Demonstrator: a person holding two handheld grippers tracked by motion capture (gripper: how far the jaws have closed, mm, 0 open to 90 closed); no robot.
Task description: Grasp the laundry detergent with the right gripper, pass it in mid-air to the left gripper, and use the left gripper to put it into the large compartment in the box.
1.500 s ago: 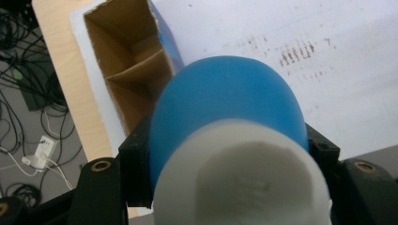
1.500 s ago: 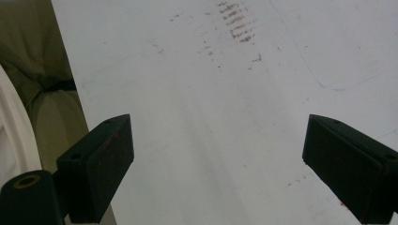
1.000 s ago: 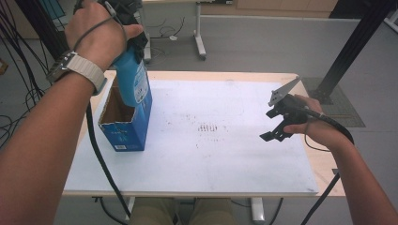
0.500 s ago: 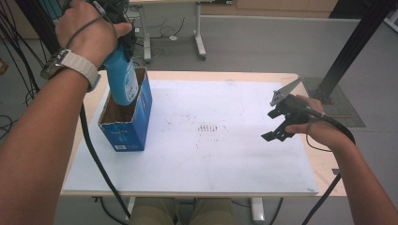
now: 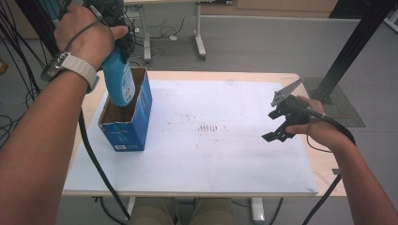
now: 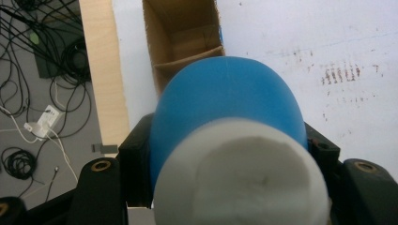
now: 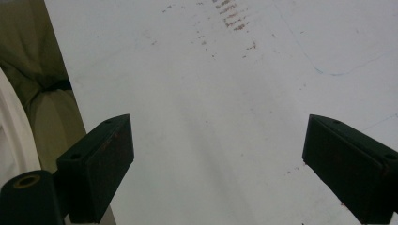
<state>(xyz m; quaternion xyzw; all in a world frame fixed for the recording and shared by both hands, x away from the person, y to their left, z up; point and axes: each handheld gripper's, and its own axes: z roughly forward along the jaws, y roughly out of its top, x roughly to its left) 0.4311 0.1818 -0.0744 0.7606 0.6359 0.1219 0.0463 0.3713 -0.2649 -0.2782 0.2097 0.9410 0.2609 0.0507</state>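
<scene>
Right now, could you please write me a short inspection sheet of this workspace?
Surface: white table top with brownish scuff marks near the middle.
Job's things: blue bottle with a white cap, bottom end lowered into the open blue carton.
Clutter: nothing seen.
Grippers: left gripper shut on the blue bottle; right gripper open, empty, above the table.
Cables: one cable trails from each gripper; loose cables on the floor.
Surroundings: grey floor, table legs, a black post.
</scene>
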